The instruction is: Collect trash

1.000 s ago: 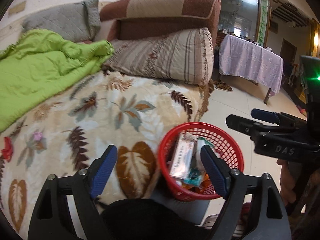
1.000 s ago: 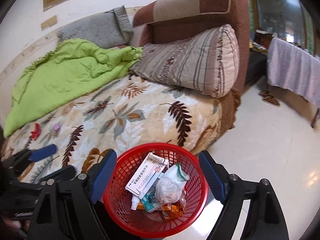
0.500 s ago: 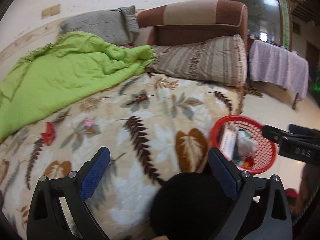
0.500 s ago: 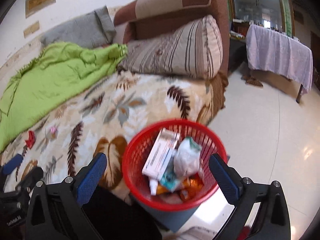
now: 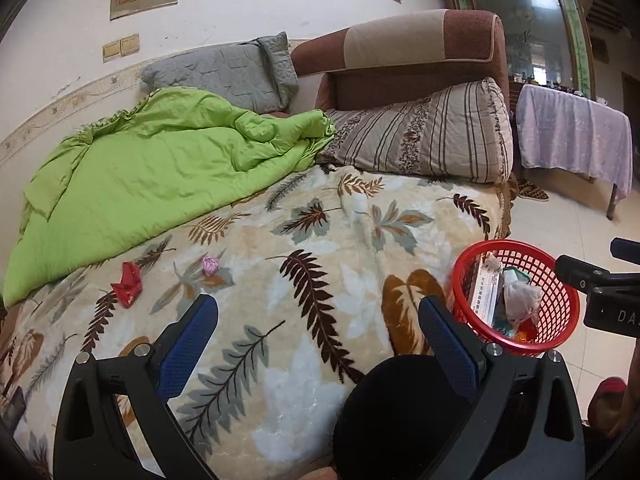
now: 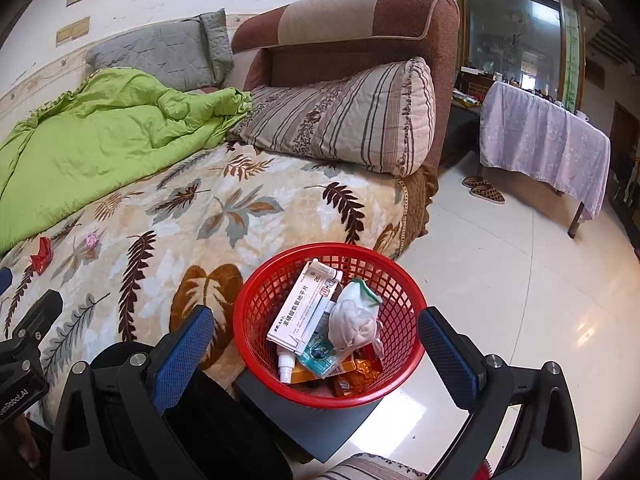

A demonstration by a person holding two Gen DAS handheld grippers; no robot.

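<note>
Your left wrist view looks low across the bed (image 5: 320,280), basket (image 5: 516,292) at right edge; your right wrist view looks down close on the basket (image 6: 256,312), lower centre; both share bed, pillow (image 5: 420,132) and basket.

white wall (image 5: 260,8), glossy tiled floor (image 6: 520,280), leaf-print bed (image 5: 320,248), cloth-draped table (image 6: 544,148)

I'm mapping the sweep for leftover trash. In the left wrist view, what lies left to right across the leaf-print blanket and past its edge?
Crumpled red paper scrap → small pink wadded paper ball → red plastic mesh basket holding trash, just past the bed's edge → right gripper at the frame's right edge.
</note>
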